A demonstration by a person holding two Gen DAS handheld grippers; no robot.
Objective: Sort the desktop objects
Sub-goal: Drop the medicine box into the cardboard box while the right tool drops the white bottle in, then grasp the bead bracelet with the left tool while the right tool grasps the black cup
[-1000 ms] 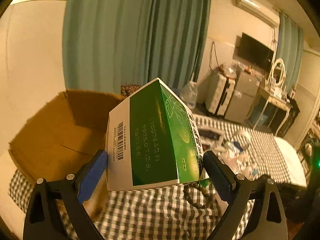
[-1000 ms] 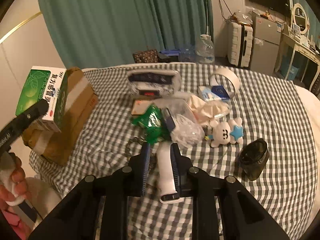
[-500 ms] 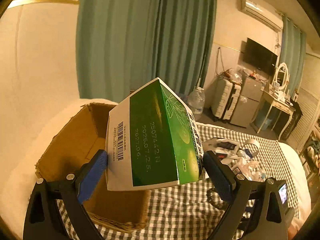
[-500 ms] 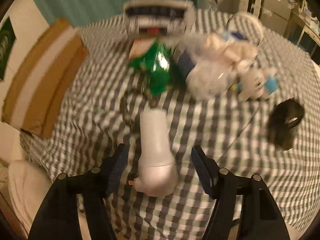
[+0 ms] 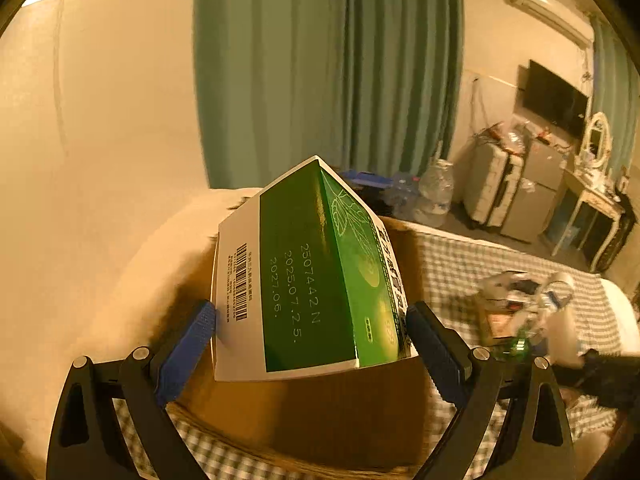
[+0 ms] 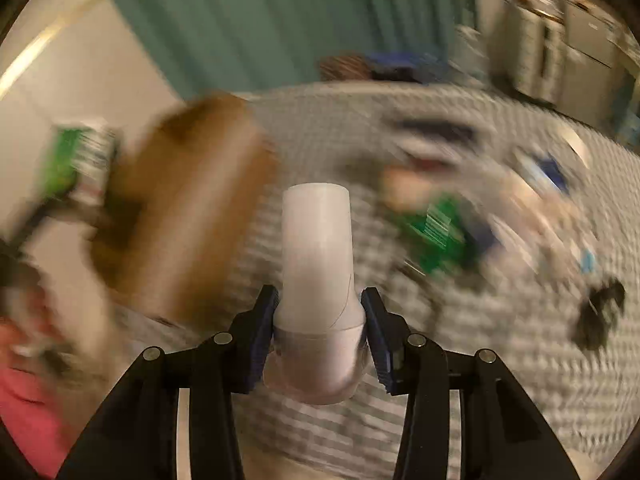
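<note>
My left gripper (image 5: 310, 316) is shut on a green and white medicine box (image 5: 308, 280), its blue pads pressing both sides. It hangs over an open brown cardboard box (image 5: 320, 412) on the checked cloth. In the blurred right wrist view, a white bottle (image 6: 318, 248) stands between the pads of my right gripper (image 6: 320, 308). Its jaws are closing and the pads touch the bottle's wide base on both sides. The cardboard box (image 6: 188, 208) lies left of the bottle, with the green box (image 6: 76, 160) beyond it.
A heap of small items (image 5: 520, 312) lies on the checked tablecloth (image 6: 500, 380) to the right, among them a green packet (image 6: 440, 232) and a black object (image 6: 600, 312). A person's pink sleeve (image 6: 24, 408) shows at lower left. Green curtains (image 5: 320, 72) hang behind.
The left gripper carried the green box leftward until it hangs over the cardboard box. The right gripper let go its narrow hold, opened wide, then closed on the bottle's base and swung left.
</note>
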